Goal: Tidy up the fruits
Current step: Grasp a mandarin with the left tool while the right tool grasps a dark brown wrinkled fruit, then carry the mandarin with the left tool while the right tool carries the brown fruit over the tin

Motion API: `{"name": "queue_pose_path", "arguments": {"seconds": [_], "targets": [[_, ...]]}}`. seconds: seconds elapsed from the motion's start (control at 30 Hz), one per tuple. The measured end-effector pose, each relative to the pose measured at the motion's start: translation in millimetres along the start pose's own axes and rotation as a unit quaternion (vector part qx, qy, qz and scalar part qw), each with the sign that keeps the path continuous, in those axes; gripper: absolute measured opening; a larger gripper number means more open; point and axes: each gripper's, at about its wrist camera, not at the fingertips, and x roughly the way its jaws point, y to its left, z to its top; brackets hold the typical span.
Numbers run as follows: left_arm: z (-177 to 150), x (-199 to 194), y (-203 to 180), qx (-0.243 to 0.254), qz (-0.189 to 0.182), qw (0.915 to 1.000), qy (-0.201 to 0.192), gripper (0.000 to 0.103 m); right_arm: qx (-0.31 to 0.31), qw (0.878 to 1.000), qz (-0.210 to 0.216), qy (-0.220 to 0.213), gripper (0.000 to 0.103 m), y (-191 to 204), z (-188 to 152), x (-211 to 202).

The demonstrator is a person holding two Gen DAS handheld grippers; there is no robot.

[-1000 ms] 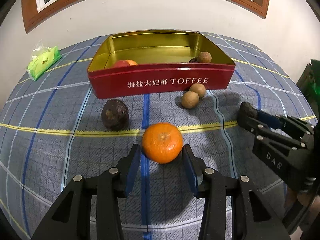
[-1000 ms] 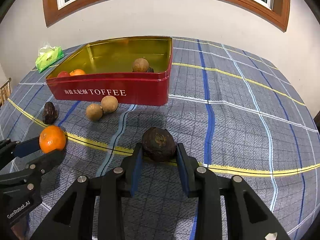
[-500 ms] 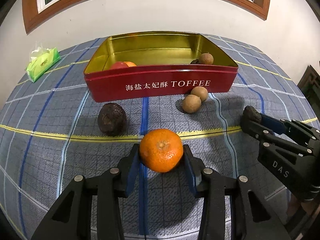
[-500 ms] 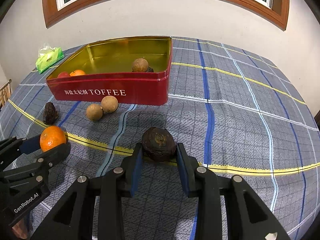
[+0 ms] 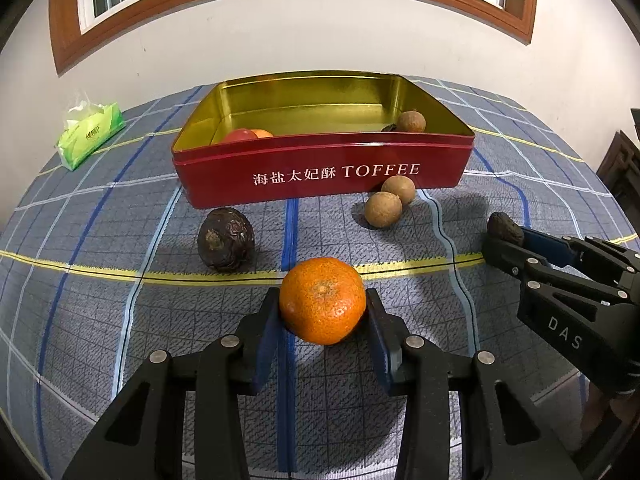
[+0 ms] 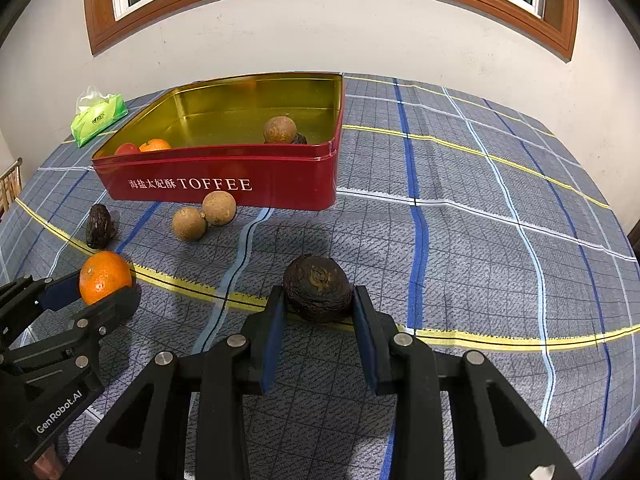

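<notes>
My left gripper (image 5: 322,314) is shut on an orange mandarin (image 5: 322,300), low over the checked cloth; the same mandarin (image 6: 105,277) shows in the right wrist view. My right gripper (image 6: 318,302) is shut on a dark wrinkled fruit (image 6: 318,288), whose tip (image 5: 505,229) also shows in the left wrist view. Beyond both stands a red toffee tin (image 5: 320,156) (image 6: 216,158) holding a red fruit, an orange one, a brown round fruit (image 6: 279,129) and a dark one. In front of the tin lie two brown round fruits (image 5: 383,209) (image 5: 398,189) and another dark wrinkled fruit (image 5: 226,239).
A green tissue pack (image 5: 90,134) (image 6: 98,118) lies at the back left of the table. A white wall with a wooden window frame rises right behind the table. Dark furniture (image 5: 624,168) stands past the table's right edge. Bare cloth stretches to the right of the tin (image 6: 480,200).
The left jaws have drawn in from beside the mandarin until their pads press on it. The right gripper keeps the same hold on the dark fruit.
</notes>
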Motion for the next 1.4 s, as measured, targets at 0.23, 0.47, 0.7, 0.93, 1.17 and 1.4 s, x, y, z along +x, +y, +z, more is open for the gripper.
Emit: {"name": "queue_pose_path", "arguments": {"seconds": [0.23,0.47,0.7,0.93,1.17,1.4], "targets": [[-0.5,-0.1,0.4,-0.002,-0.001,1.0000,0.000,0.041,0.000,1.000,0.000,0.000,0.031,0.4,-0.1,-0.4],[-0.5,0.2,0.4,-0.001,-0.001,1.0000,0.000,0.041,-0.002,1.000,-0.001,0.000,0.031,0.6,-0.2,-0.1],[-0.4,0.3,0.4,0.000,-0.001,1.0000,-0.001,0.041,-0.002,1.000,-0.002,0.000,0.030,0.8,-1.1,-1.0],[0.9,1.0,2.7,0.001,-0.013,0.9999,0.003,0.041,0.003,1.000,0.003,0.004,0.030,-1.4,-0.6,-1.7],[-0.4,-6.2,10.4,-0.004,-0.019,0.9998,0.006,0.041,0.011,1.000,0.005,0.005,0.030,-3.3,-1.0,-9.2],[-2.7,-13.4,11.9,0.000,-0.003,1.0000,0.009,0.041,0.019,1.000,0.005,-0.006,0.030,-6.2,-0.3,-23.4]]}}
